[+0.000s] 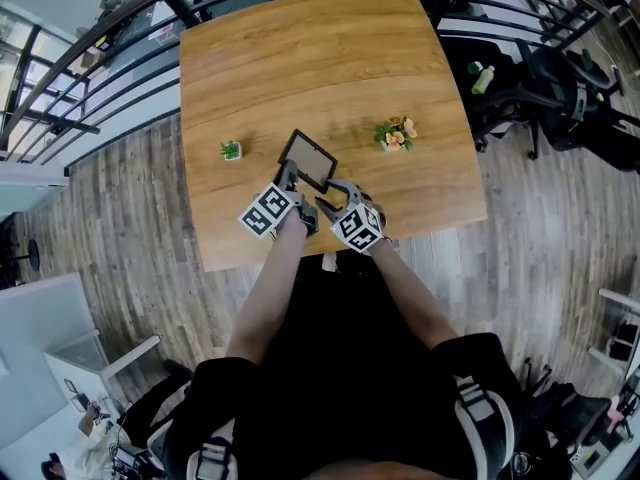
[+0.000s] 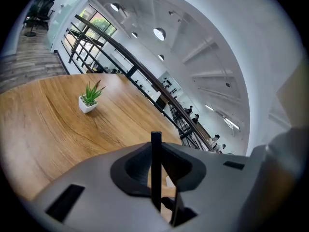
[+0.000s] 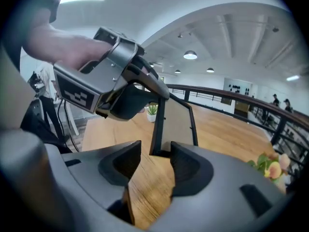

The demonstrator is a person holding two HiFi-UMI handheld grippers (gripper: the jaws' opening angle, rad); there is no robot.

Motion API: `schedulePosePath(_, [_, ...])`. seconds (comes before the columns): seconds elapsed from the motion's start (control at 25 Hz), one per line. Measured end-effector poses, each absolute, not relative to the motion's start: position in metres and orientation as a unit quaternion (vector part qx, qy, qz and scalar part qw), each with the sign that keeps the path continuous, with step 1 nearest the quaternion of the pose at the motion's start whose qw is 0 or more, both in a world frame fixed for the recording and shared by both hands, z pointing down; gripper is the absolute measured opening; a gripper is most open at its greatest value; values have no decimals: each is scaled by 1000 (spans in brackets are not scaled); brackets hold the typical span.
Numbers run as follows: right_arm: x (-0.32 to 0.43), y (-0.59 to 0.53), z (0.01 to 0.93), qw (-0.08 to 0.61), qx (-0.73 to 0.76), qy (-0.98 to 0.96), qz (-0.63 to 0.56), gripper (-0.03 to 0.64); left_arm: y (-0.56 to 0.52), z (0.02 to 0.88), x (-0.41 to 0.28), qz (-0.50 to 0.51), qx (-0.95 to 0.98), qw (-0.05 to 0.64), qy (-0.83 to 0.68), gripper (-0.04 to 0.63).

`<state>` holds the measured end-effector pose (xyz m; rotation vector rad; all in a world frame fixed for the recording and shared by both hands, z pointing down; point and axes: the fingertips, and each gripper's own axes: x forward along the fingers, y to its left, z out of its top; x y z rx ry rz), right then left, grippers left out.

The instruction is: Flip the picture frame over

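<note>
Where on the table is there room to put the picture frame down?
The far half of the table, beyond the green plant and the flowers, is bare. So is the near right corner. Crowded: the front middle, where the left gripper holds the picture frame beside the right gripper.

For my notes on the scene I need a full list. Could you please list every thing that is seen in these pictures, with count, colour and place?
table: one, light brown wood, middle of the head view.
picture frame: one, black, near the table's front edge, tilted up on one edge.
potted plant: one, green in a white pot, on the table left of the frame.
flowers: one bunch, orange and pale, on the table right of the frame.
office chair: at least one, black, on the floor right of the table.
railing: dark, beyond the table.
left tool: one, grey, shut on the frame's edge.
right tool: one, grey, open, just short of the frame.
</note>
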<state>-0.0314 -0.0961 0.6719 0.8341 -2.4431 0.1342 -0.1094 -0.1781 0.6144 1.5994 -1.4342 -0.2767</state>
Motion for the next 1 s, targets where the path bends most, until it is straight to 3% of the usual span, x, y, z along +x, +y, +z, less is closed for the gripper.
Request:
schedulePosePath(0.36, [-34,-96,674,330,320,-887,-43,195,-165,623,-102,-128,621,507,-583,74])
schedulePosePath(0.8, [-27,-97,666,334,349,-873,-60,84,-153,622,-100,-153,605,534,-571,75])
schedulePosePath(1.0, [-27,-95,665,329,352,-875,-54,83,-152,623,-101,-165,606,538,-563,77])
